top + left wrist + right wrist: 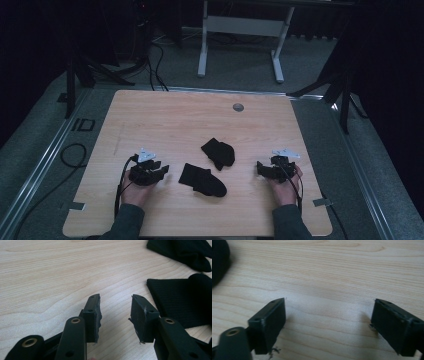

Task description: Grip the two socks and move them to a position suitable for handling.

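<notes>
Two black socks lie in the middle of the wooden table (165, 115). The nearer sock (202, 180) lies flat, and the farther sock (218, 152) is crumpled just behind it. My left gripper (161, 171) rests low on the table left of the nearer sock, open, with nothing between its fingers. In the left gripper view the left gripper (116, 298) points past the nearer sock (180, 302), with the farther sock (185, 252) at top right. My right gripper (261, 168) sits to the right of both socks, open. The right gripper (329, 301) has bare wood between its jaws and a sock's edge (219, 262) at top left.
A grey round grommet (238, 107) sits near the table's far edge. Pieces of tape (322, 202) mark the near corners. Beyond the table stand a white desk frame (240, 30) and dark stands, with cables (75, 155) on the floor at left.
</notes>
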`<state>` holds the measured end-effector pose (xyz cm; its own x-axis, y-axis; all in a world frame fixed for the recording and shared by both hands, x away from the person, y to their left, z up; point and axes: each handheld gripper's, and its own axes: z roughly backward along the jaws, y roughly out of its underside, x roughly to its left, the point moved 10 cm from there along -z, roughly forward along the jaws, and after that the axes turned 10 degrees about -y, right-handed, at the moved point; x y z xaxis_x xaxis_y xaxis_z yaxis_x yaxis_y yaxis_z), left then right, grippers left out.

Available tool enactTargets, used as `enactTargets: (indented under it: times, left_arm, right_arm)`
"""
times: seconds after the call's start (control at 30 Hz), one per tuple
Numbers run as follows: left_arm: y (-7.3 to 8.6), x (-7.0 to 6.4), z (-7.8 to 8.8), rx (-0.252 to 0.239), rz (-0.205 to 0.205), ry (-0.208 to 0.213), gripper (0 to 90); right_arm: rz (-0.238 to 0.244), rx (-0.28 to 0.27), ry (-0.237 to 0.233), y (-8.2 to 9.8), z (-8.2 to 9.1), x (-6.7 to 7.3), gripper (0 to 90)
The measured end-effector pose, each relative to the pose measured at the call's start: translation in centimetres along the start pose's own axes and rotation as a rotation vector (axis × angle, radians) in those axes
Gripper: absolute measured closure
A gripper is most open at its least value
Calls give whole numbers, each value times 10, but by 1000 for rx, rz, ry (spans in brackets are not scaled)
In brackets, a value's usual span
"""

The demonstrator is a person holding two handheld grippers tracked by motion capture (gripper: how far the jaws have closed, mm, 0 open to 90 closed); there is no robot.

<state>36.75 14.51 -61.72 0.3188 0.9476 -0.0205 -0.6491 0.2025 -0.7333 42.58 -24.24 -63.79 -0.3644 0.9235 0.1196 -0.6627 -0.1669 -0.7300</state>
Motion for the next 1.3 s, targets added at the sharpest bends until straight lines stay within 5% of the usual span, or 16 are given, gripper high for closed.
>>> enactTargets:
  times: [0.67, 0.83, 0.97, 1.3]
  left_arm:
    - [0, -3, 0, 6, -3, 16, 601]
    - [0, -3, 0, 8, -5, 14, 600]
    - [0, -2, 0, 3, -2, 9, 600]
    - [-1, -5, 1, -2, -1, 21, 600]
  right_arm:
    - [22, 26, -18, 3, 12, 10, 562]
    - [52, 29, -80, 1, 16, 25, 687]
    - [125, 52, -155, 0, 21, 52, 861]
    - [217, 104, -369, 11, 27, 126, 898]
